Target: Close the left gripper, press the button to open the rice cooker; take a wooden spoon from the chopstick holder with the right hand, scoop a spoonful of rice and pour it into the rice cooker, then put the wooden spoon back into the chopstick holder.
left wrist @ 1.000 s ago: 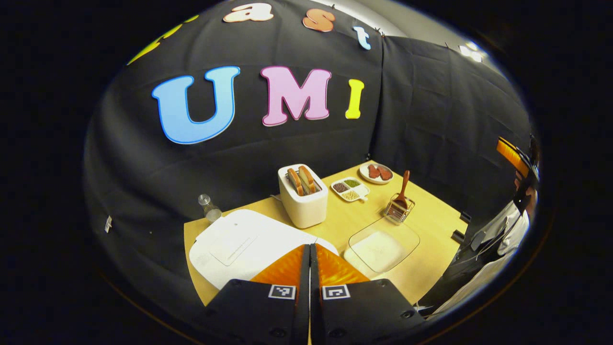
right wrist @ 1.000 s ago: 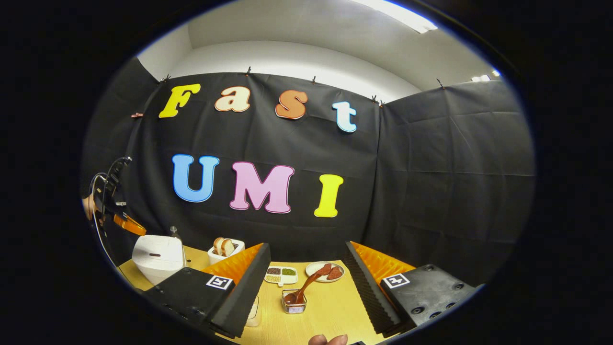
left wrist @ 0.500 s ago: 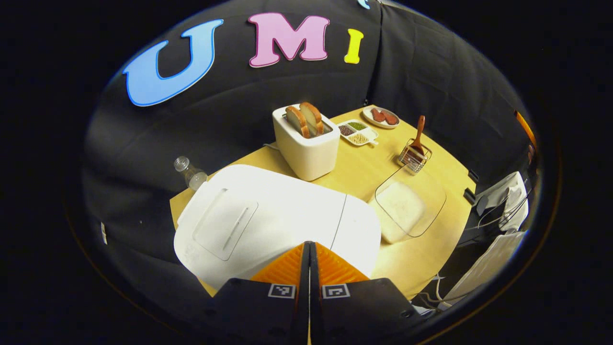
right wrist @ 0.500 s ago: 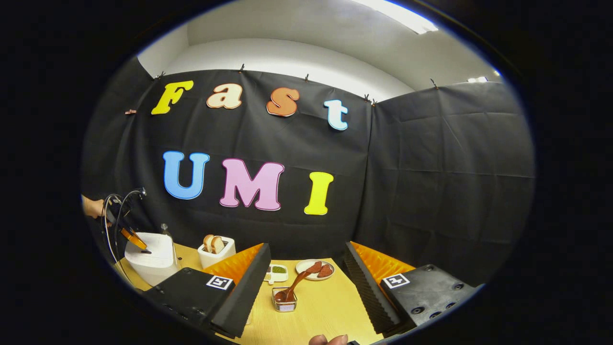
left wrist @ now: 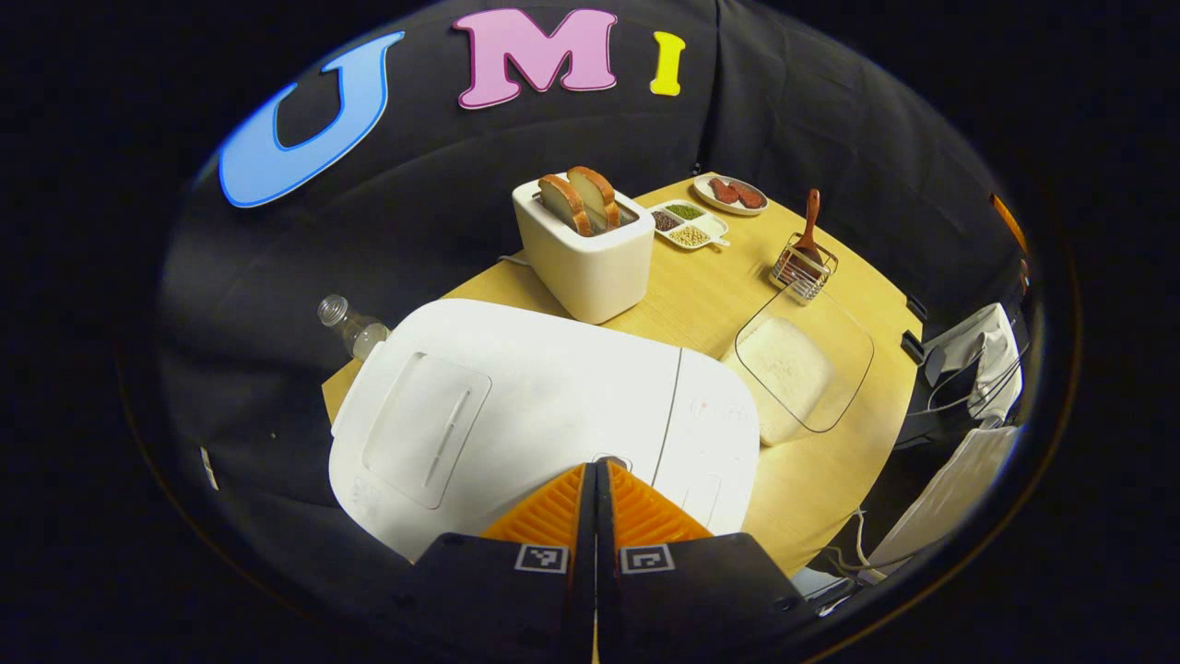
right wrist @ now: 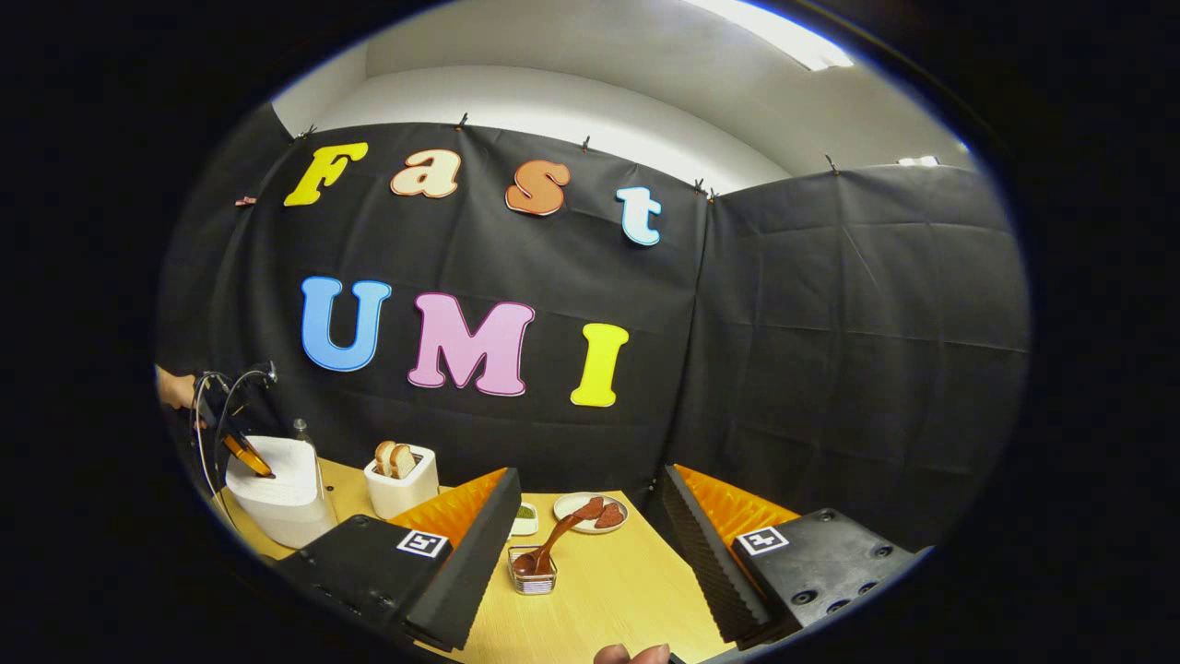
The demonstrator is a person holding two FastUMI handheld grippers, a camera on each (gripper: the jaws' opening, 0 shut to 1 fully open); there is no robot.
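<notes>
Right now the rice cooker [left wrist: 544, 406] sits at the tabletop's [left wrist: 710, 304] near-left; its lid button [left wrist: 611, 458] looks stiff, so I'd press squarely. My left gripper [left wrist: 595, 468] is clenched at it, right gripper [right wrist: 590, 516] released before the wooden spoon [right wrist: 553, 539].

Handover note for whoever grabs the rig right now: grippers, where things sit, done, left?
Left gripper: shut, tips at the button on the rice cooker.
Right gripper: open, holding nothing, hovering short of the holder.
Cooker lid is down.
Spoon stands in the holder, with the glass rice dish just in front of it and the toaster behind the cooker.
Done: left gripper closed and brought to the button.
Left: press to pop the lid, take the spoon with the right, scoop rice, pour into the cooker, return the spoon.
</notes>
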